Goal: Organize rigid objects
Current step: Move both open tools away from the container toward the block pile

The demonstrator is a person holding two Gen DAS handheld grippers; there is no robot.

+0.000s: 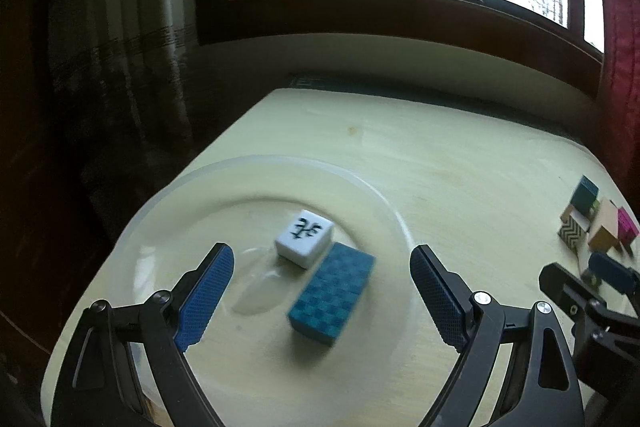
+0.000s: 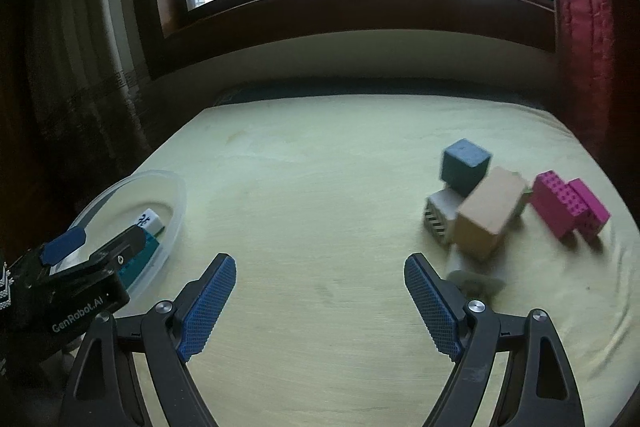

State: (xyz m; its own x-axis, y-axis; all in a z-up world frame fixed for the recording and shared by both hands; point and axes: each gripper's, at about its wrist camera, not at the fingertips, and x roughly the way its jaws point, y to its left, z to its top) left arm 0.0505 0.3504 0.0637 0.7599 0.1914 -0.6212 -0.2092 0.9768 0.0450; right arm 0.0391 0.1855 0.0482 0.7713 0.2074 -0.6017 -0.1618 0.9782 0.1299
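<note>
My left tongs [image 1: 322, 285] are spread wide with nothing between the blue pads, hanging over the clear plastic dish [image 1: 160, 199] that fills the lower left of the left wrist view. Inside the dish lie two pieces: a white mahjong tile [image 1: 304, 237] face up at about 12 o'clock from the gap of the tongs, and a teal checkered block [image 1: 332, 295] touching the tile's near right corner, lying flat at roughly 1 o'clock from the dish's centre. Neither piece touches the tongs.

My right tongs [image 2: 320, 293] are also wide open and hold nothing, hovering above bare yellow-green counter [image 2: 320, 167]. From there the remaining cluster sits at about 2 o'clock: a dark blue cube [image 2: 466, 163] perched on a grey block with a chevron-patterned end [image 2: 438, 217], a tan wooden block [image 2: 490, 213] leaning against them, and a pink studded brick [image 2: 568, 205] just to the right of the tan one. A pale piece [image 2: 476, 277] lies just beside the right pad; its shape is too blurred to tell. In that view the dish is at 9 o'clock, with the left tongs over it. The cluster is well apart from the dish.
</note>
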